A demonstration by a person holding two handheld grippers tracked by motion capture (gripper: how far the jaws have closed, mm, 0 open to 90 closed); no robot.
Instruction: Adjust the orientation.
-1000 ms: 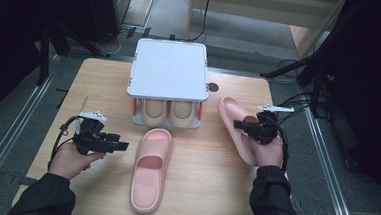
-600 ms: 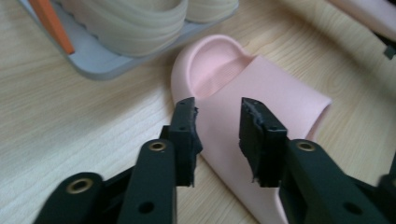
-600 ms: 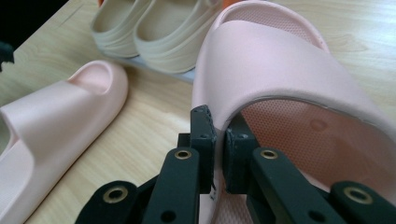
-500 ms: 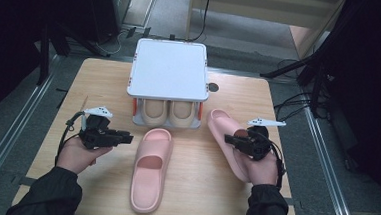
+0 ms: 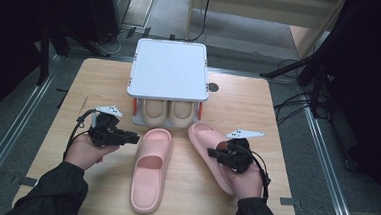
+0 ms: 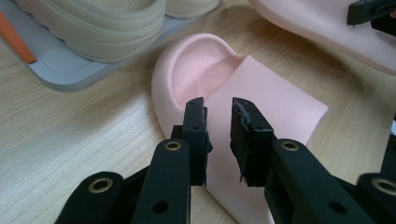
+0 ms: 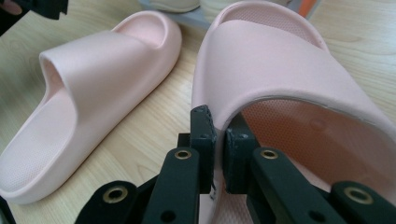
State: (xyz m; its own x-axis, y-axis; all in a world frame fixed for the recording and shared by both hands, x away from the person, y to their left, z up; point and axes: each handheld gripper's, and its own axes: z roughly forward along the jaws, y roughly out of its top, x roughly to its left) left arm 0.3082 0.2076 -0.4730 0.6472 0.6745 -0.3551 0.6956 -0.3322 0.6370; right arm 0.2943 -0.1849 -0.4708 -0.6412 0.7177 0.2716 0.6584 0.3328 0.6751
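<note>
Pink slippers: two on the worktop, light wood grain, rounded corners. Left slipper lies flat near centre, toe pointing away from the person. Right slipper sits just beside it, angled, toe toward the shoe rack.

Left tool: jaws apart w/ a narrow gap, hovering at the left slipper's strap edge; in the left gripper view the left tool sits over the pink strap, nothing between the jaws. Left hand holds it.

Right tool: jaws nearly together, clamped on the side edge of the right slipper's strap; the right gripper view shows the right tool w/ the strap rim pinched between the jaws. Right hand holds it.

Shoe rack: white flat top, grey base, orange posts, at the far centre of the worktop. Beige pair sits on its lower level, toes toward the person.

Room: grey floor around the worktop, metal rails along both sides, cables on the floor at right, dark equipment in the back corners, wooden furniture beyond. Dim lighting off the worktop.
</note>
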